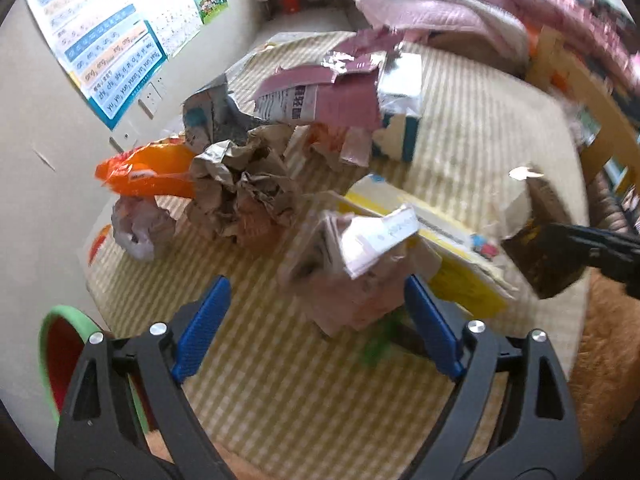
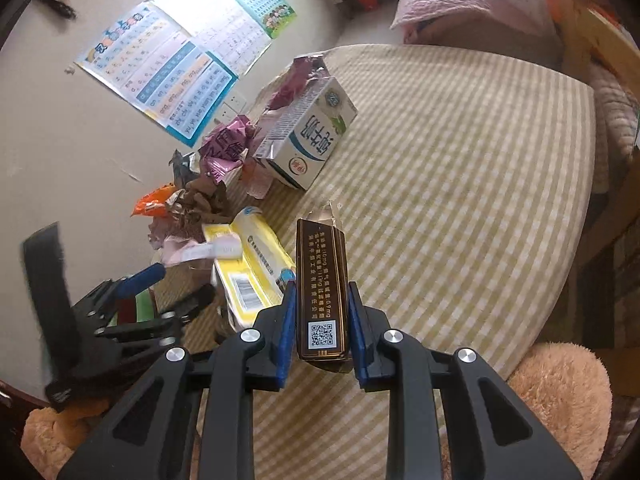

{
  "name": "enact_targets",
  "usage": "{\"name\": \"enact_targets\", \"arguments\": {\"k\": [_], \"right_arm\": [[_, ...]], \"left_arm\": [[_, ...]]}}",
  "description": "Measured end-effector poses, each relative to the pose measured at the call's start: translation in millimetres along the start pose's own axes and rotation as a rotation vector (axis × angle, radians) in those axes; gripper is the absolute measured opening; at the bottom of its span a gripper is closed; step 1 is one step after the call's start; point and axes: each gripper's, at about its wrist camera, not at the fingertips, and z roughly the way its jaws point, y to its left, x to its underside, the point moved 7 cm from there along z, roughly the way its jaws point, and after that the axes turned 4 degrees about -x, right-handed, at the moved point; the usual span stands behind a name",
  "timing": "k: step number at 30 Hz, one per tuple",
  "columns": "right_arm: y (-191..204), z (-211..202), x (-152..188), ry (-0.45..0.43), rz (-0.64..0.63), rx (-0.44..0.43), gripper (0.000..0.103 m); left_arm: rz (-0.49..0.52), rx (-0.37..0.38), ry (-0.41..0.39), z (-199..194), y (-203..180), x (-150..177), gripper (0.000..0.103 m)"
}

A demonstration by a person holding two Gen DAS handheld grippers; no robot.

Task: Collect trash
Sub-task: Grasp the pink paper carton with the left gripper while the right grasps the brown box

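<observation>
My right gripper (image 2: pixel 320 292) is shut on a brown cigarette box (image 2: pixel 320 280), held upright above the checked cloth (image 2: pixel 460 160). In the left wrist view this box (image 1: pixel 540 248) hangs at the right edge. My left gripper (image 1: pixel 316 284) stands open, its blue pads on either side of a crumpled pink paper bundle (image 1: pixel 352 264) without pressing on it. Beside the bundle lies a yellow box (image 1: pixel 448 256). Farther back are crumpled brown paper (image 1: pixel 240 196), an orange wrapper (image 1: pixel 148 172), a white plastic bag (image 1: pixel 136 228), a torn pink wrapper (image 1: pixel 320 100) and a milk carton (image 2: pixel 308 136).
A red container with a green rim (image 1: pixel 60 352) stands at the lower left, by the wall. Posters (image 2: pixel 168 76) hang on that wall. Pink quilts (image 1: pixel 440 8) are piled at the back, and a tan plush toy (image 2: pixel 560 392) lies at the cloth's near edge.
</observation>
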Motion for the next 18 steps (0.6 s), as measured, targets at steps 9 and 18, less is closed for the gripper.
{"name": "enact_targets", "arguments": {"k": [9,18], "right_arm": [[-10,1,3,0.002,0.034,-0.028,0.023],[-8,-1,2,-0.012,0.012,-0.020,0.023]], "left_arm": [[-0.081,0.073,0.060,6,4,-10,0.044],[-0.161,0.081,0.019,-25,8,1,0.041]]}}
